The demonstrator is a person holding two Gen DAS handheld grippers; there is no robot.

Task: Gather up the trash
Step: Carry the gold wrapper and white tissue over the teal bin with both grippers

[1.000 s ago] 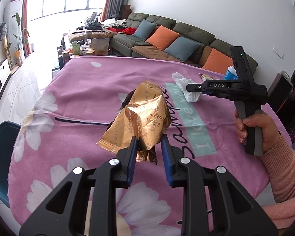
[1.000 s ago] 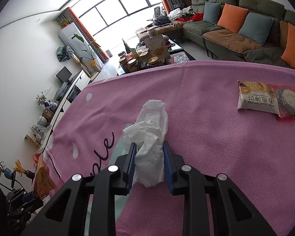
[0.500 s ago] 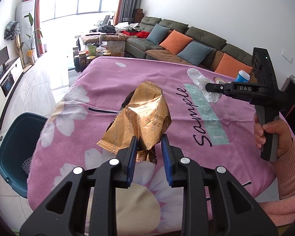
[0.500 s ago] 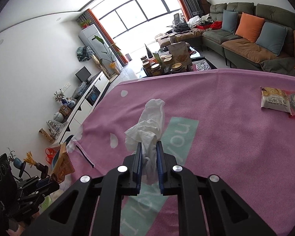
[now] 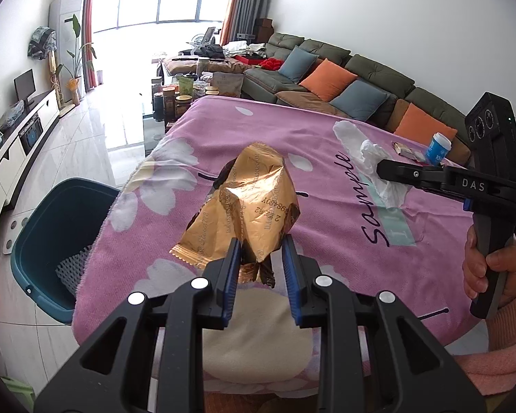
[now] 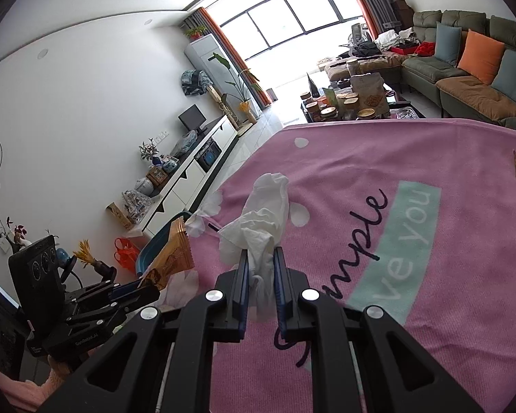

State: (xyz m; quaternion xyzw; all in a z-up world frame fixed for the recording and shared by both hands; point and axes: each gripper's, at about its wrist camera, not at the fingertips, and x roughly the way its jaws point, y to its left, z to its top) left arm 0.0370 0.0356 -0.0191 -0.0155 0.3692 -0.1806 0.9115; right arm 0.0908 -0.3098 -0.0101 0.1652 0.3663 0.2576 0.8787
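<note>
Surface: pink flower-print cloth (image 5: 326,206) with a teal lettered band, filling mid-frame.
Room: green sofa (image 5: 344,79) upper right; teal plastic bin (image 5: 51,234) lower left.
Left gripper (image 5: 260,261): pinching crinkled gold foil wrapper (image 5: 254,206), centre.
Right gripper (image 6: 260,268): pinching crumpled white tissue (image 6: 261,216), centre.
Nearby: blue cup (image 5: 438,148), right.

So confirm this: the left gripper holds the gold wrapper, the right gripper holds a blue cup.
Wrong on the cup. The right wrist view shows the right gripper clamped on a white tissue. The blue cup stands on the table. The left gripper does hold the gold wrapper.
</note>
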